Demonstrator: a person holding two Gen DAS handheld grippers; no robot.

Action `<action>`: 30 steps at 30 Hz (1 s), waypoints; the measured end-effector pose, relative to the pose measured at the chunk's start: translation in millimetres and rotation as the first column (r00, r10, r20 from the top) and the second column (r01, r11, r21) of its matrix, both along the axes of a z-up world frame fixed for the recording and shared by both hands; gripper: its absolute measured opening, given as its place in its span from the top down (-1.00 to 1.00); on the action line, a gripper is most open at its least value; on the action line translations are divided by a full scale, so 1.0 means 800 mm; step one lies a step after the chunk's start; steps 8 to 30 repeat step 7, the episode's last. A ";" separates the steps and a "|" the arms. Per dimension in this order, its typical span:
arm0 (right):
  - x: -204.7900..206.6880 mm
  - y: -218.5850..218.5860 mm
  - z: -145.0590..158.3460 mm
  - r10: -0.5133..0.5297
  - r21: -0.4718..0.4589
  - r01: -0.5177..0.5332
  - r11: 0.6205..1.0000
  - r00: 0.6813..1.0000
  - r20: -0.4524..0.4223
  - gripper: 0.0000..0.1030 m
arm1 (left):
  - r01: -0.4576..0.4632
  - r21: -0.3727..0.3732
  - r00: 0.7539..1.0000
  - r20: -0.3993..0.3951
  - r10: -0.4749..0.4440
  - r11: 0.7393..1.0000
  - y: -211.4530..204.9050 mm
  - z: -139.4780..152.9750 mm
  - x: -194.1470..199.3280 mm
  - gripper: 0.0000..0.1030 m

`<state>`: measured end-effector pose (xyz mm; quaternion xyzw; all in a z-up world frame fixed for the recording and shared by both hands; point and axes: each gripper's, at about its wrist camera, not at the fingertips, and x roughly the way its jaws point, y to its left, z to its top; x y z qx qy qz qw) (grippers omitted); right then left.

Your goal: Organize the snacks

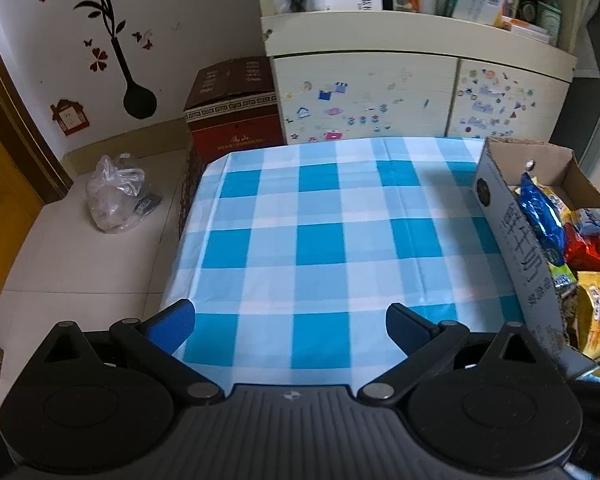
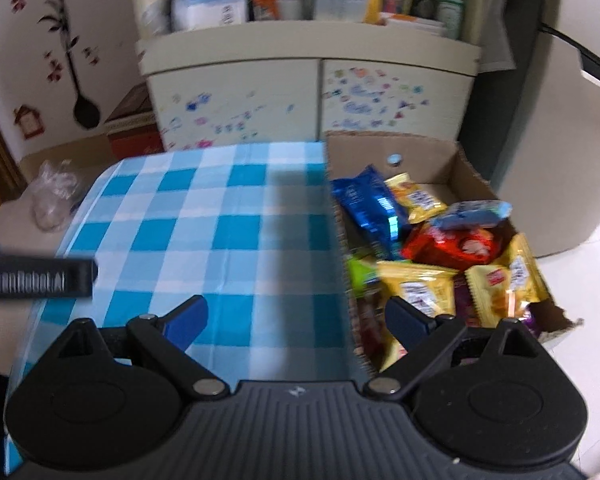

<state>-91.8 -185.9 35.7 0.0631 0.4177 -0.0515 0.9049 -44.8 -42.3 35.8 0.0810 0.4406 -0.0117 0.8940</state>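
Note:
A cardboard box [image 2: 428, 152] stands on the right side of a table with a blue-and-white checked cloth [image 1: 320, 216]. It holds several snack packets: a blue one [image 2: 370, 204], a red one [image 2: 452, 246] and yellow ones [image 2: 418, 288]. The box also shows at the right edge of the left wrist view [image 1: 512, 236]. My left gripper [image 1: 290, 322] is open and empty above the cloth, left of the box. My right gripper [image 2: 296, 320] is open and empty over the box's left wall, its right finger above the packets.
A cream cabinet [image 1: 380, 92] with stickers and a cluttered shelf stands behind the table. A red-brown carton [image 1: 232, 108] sits at its left. A clear plastic bag [image 1: 116, 196] lies on the floor at the left. The left gripper's body [image 2: 36, 278] shows at the right wrist view's left edge.

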 end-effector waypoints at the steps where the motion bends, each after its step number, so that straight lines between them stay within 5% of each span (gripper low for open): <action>1: 0.001 0.007 -0.003 0.016 -0.001 -0.016 1.000 1.000 -0.005 -0.85 | -0.001 -0.007 1.000 -0.007 0.001 1.000 0.006 0.000 0.004 -1.00; 7: 0.005 0.044 -0.025 0.107 -0.018 -0.107 0.994 0.994 -0.038 -0.85 | 0.011 -0.019 1.000 -0.013 -0.011 1.000 0.029 -0.003 0.020 -1.00; 30: 0.005 0.044 -0.025 0.107 -0.018 -0.107 0.994 0.994 -0.038 -0.85 | 0.011 -0.019 1.000 -0.013 -0.011 1.000 0.029 -0.003 0.020 -1.00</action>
